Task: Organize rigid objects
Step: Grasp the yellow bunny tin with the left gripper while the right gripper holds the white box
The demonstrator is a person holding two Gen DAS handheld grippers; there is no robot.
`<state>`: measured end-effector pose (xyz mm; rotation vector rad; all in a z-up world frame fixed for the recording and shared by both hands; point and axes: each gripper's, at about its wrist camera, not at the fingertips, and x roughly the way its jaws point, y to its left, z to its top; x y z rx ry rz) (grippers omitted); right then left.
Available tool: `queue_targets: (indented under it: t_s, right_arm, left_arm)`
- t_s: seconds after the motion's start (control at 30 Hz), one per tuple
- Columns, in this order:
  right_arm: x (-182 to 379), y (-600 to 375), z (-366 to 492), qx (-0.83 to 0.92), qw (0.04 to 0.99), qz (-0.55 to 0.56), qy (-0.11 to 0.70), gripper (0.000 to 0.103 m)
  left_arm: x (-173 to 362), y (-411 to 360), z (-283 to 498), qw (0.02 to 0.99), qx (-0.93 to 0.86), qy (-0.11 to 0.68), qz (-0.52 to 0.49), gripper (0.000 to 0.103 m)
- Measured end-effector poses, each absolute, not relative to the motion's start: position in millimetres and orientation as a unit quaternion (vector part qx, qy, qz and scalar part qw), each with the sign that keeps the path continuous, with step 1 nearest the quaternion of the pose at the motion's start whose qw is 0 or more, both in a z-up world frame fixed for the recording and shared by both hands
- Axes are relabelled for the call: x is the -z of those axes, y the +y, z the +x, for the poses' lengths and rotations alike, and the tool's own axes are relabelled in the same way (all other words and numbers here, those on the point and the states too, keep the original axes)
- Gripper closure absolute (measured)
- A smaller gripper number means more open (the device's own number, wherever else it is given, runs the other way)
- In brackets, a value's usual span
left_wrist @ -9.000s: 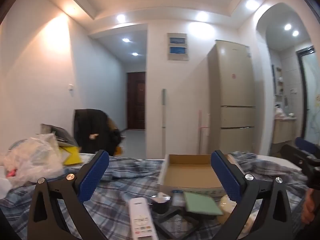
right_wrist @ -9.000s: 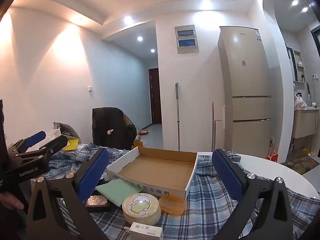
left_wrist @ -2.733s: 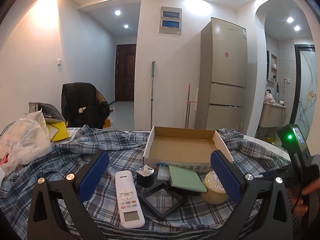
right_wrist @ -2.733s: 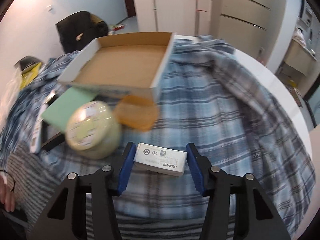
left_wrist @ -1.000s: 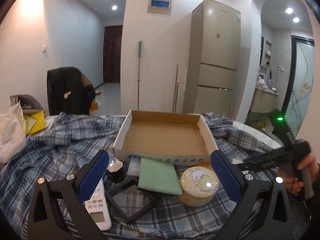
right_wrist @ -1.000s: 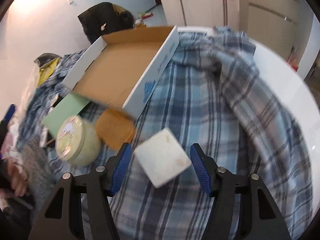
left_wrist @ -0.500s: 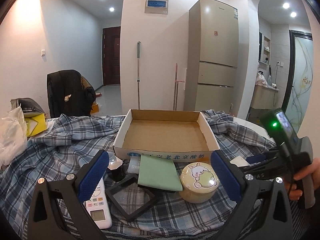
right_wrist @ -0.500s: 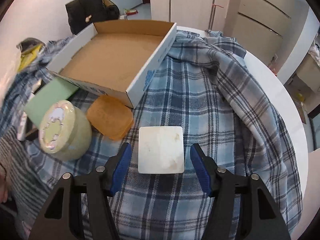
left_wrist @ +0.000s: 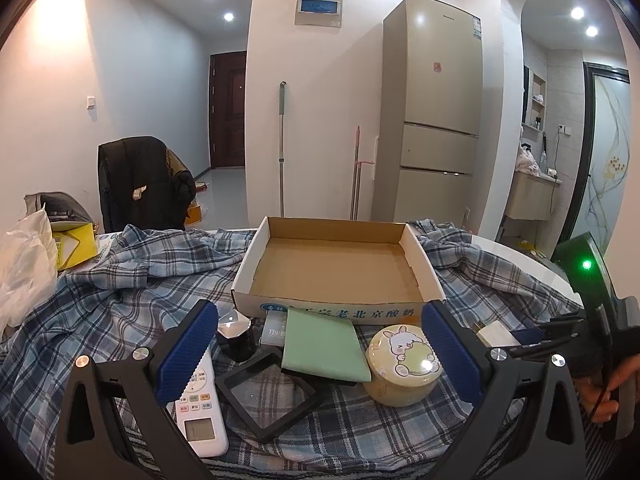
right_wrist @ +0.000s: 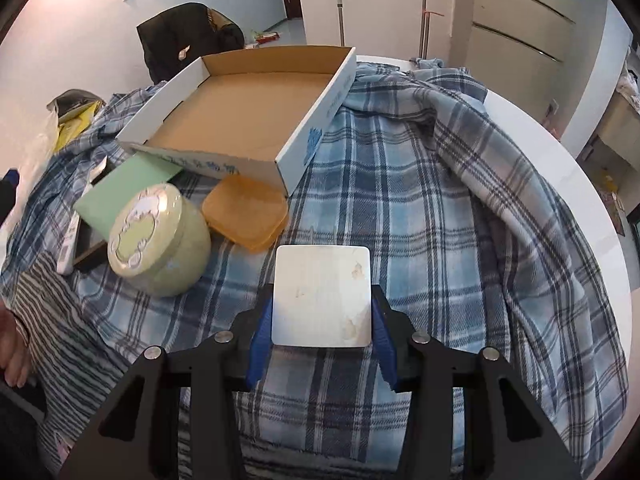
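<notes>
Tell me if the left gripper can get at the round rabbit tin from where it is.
Probably yes. The left gripper is open and empty, and the round rabbit tin stands just ahead, its top clear; the green card beside it might crowd one finger.

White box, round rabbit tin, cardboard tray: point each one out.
white box (right_wrist: 322, 294), right wrist view, middle of its flat top face.
round rabbit tin (left_wrist: 402, 354), left wrist view, on the lid's rabbit picture.
cardboard tray (right_wrist: 320, 118), right wrist view, on its white right wall.

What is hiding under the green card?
The green card lies tilted over a black frame and a small printed packet, covering part of each. Both poke out at its left side. Whatever else sits beneath its middle is covered and cannot be seen.
</notes>
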<state>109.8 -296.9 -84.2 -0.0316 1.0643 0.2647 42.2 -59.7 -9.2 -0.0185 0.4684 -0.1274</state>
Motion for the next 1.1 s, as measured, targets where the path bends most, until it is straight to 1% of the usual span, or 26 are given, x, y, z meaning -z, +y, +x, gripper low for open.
queue_targets:
  t_s: [0.2, 0.27, 0.43, 0.5, 0.57, 0.6, 0.63, 0.73, 0.8, 0.83, 0.87, 0.93, 1.0, 1.1]
  right_arm:
    - [94, -292, 110, -0.104, 0.863, -0.036, 0.494, 0.059]
    - [95, -289, 105, -0.094, 0.87, -0.046, 0.482, 0.059]
    - [93, -298, 105, -0.089, 0.876, -0.029, 0.473, 0.059]
    - [92, -302, 105, -0.088, 0.877, -0.018, 0.472, 0.059]
    - [92, -302, 104, -0.089, 0.878, -0.017, 0.469, 0.059]
    - [91, -301, 103, -0.089, 0.879, -0.02, 0.467, 0.059]
    - [91, -300, 103, -0.091, 0.88, -0.024, 0.465, 0.059]
    - [89, -298, 100, -0.096, 0.882, -0.028, 0.46, 0.059]
    - [88, -299, 99, -0.098, 0.884, -0.026, 0.456, 0.059]
    - [89, -299, 98, -0.099, 0.884, -0.025, 0.456, 0.059]
    - [88, -299, 98, -0.1, 0.884, -0.024, 0.456, 0.059]
    - [89, -299, 98, -0.102, 0.884, -0.024, 0.456, 0.059]
    - [89, -298, 98, -0.105, 0.883, -0.025, 0.457, 0.059]
    - [88, -298, 97, -0.107, 0.883, -0.024, 0.456, 0.059]
  left_arm:
    - [11, -64, 43, 0.967, 0.083, 0.239, 0.0, 0.0]
    - [16, -75, 50, 0.946, 0.159, 0.283, 0.02, 0.0]
    - [30, -84, 61, 0.927, 0.177, 0.328, 0.031, 0.0]
    - [33, -88, 64, 0.923, 0.183, 0.336, 0.029, 0.009]
    - [34, -93, 68, 0.912, 0.207, 0.354, 0.017, 0.035]
    - [35, -96, 70, 0.907, 0.217, 0.362, 0.012, 0.039]
    - [36, -99, 73, 0.902, 0.224, 0.368, 0.008, 0.04]
    - [39, -108, 81, 0.905, 0.21, 0.369, 0.022, 0.04]
    - [41, -111, 89, 0.904, 0.205, 0.374, 0.025, 0.038]
    - [45, -114, 96, 0.894, 0.218, 0.39, 0.024, 0.03]
    - [48, -116, 100, 0.885, 0.233, 0.402, 0.023, 0.019]
    - [57, -123, 106, 0.873, 0.251, 0.417, 0.024, 0.018]
    - [61, -131, 108, 0.879, 0.232, 0.413, 0.051, 0.018]
    - [67, -136, 113, 0.873, 0.231, 0.425, 0.063, 0.018]
